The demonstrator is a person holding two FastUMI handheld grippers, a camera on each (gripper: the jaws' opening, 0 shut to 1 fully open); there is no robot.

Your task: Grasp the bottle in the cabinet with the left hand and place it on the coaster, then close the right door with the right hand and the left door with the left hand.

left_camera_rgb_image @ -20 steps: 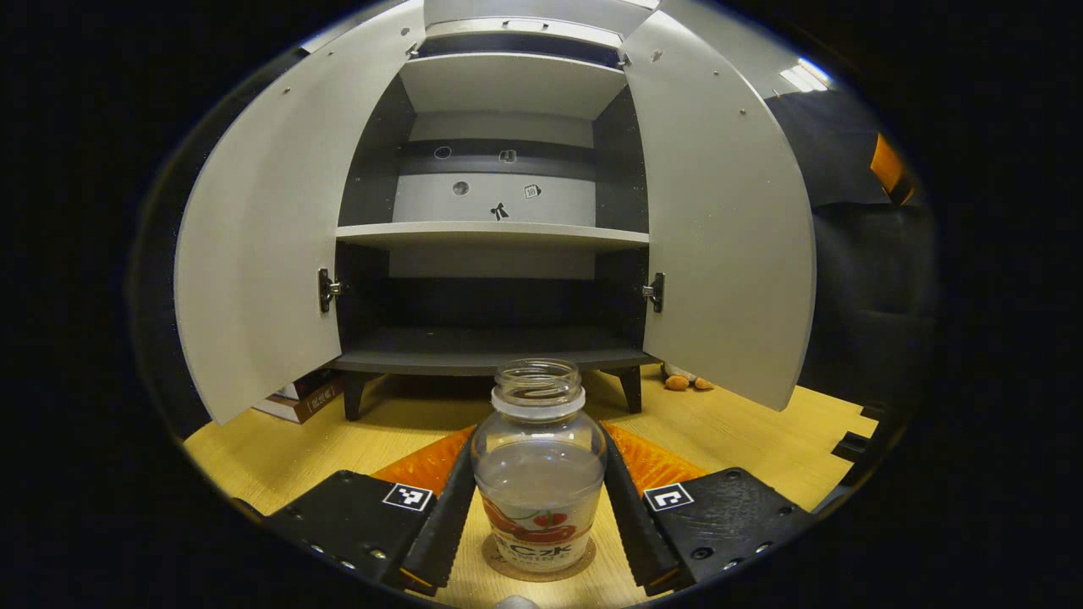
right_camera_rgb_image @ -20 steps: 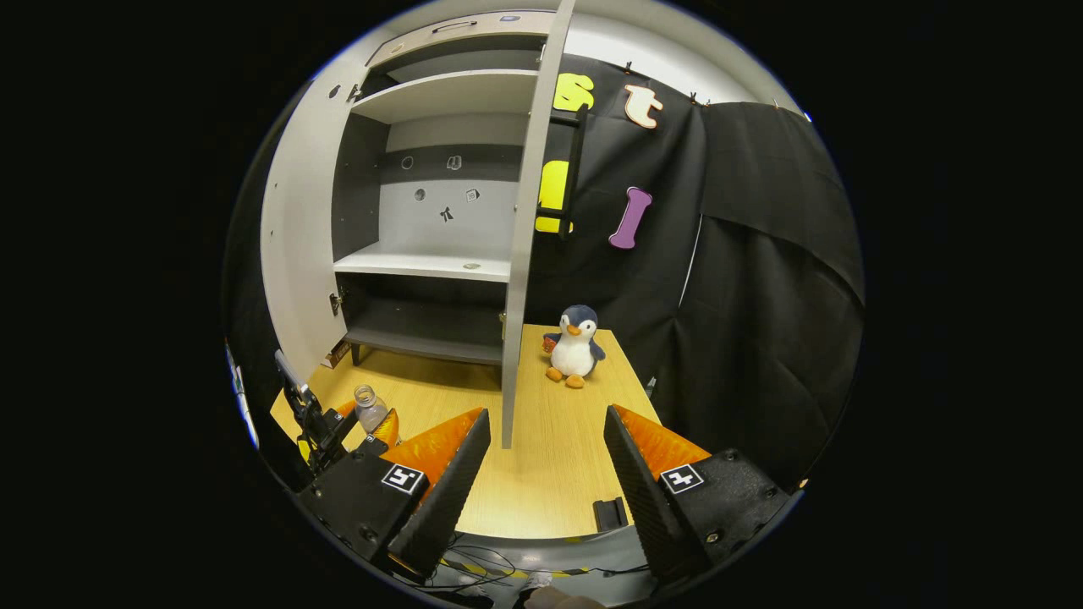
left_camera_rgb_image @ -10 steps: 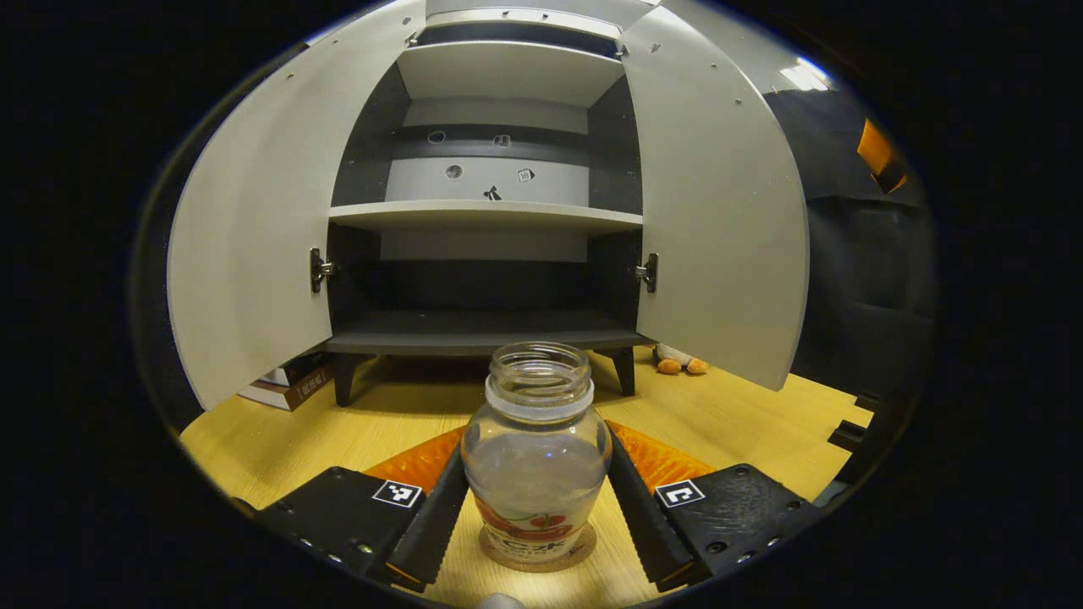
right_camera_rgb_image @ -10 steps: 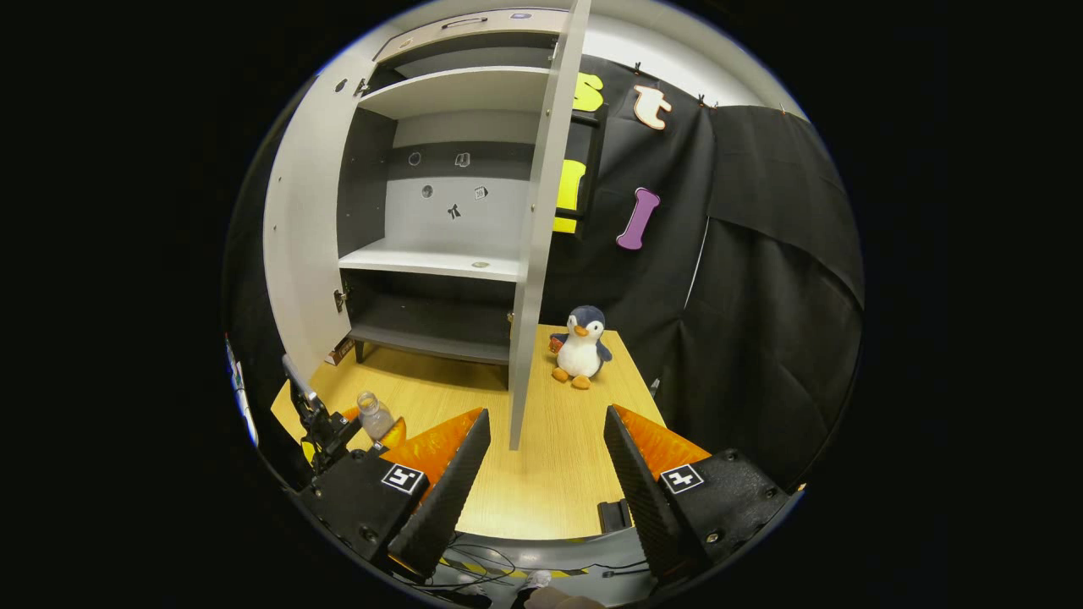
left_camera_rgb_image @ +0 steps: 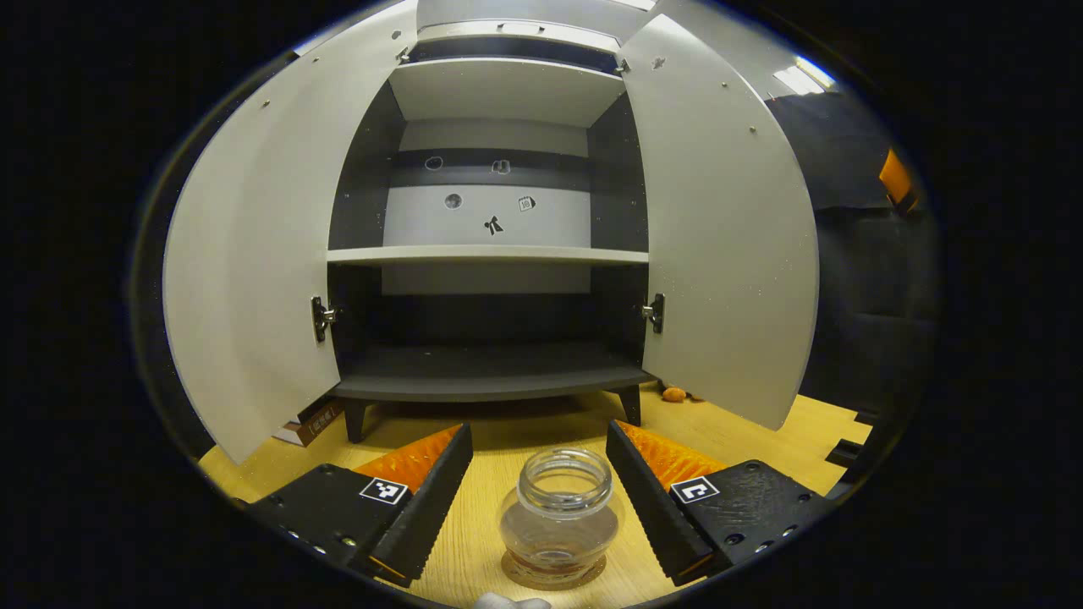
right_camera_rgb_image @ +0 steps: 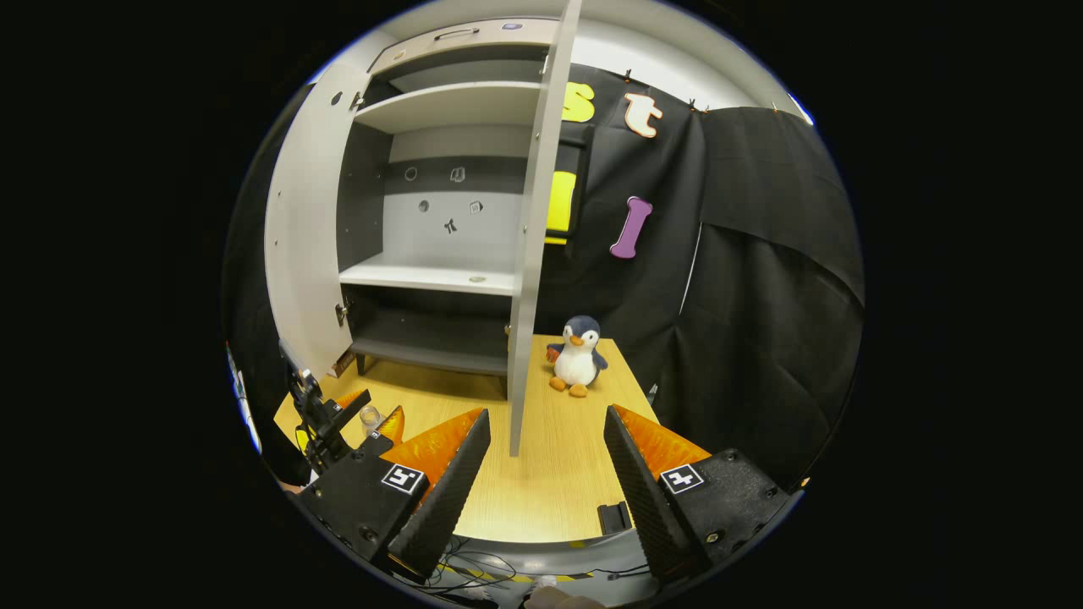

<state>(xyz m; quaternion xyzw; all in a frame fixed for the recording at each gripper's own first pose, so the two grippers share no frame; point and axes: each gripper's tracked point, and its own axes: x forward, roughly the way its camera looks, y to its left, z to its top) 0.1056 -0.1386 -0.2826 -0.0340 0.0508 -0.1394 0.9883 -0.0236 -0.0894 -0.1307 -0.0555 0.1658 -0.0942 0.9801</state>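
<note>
With both doors swung wide, an open grey cabinet (left_camera_rgb_image: 491,254) straight ahead in the left gripper view, shelves bare. Standing upright on the round coaster (left_camera_rgb_image: 554,573), on the wooden table (left_camera_rgb_image: 508,440), just in front of the cabinet: the clear bottle (left_camera_rgb_image: 560,529), capless, mouth up. Left gripper (left_camera_rgb_image: 538,491) spread wide around it — a fingertip (left_camera_rgb_image: 431,499) off each side, clear gaps to the glass, no contact. Left door (left_camera_rgb_image: 254,279) and right door (left_camera_rgb_image: 719,237) angled outward on their hinges; a stack of books (left_camera_rgb_image: 305,423) under the cabinet's left end.

In the right gripper view, right gripper (right_camera_rgb_image: 541,474) also spread wide, holding nothing, aimed at the near edge of the right door (right_camera_rgb_image: 533,237), which stands edge-on between its fingers but farther off. Plush penguin (right_camera_rgb_image: 577,355) seated on the table to the right of that door, near the black curtain (right_camera_rgb_image: 761,279). Low at left — the left gripper (right_camera_rgb_image: 360,414) with the bottle (right_camera_rgb_image: 370,418) between its fingers.
</note>
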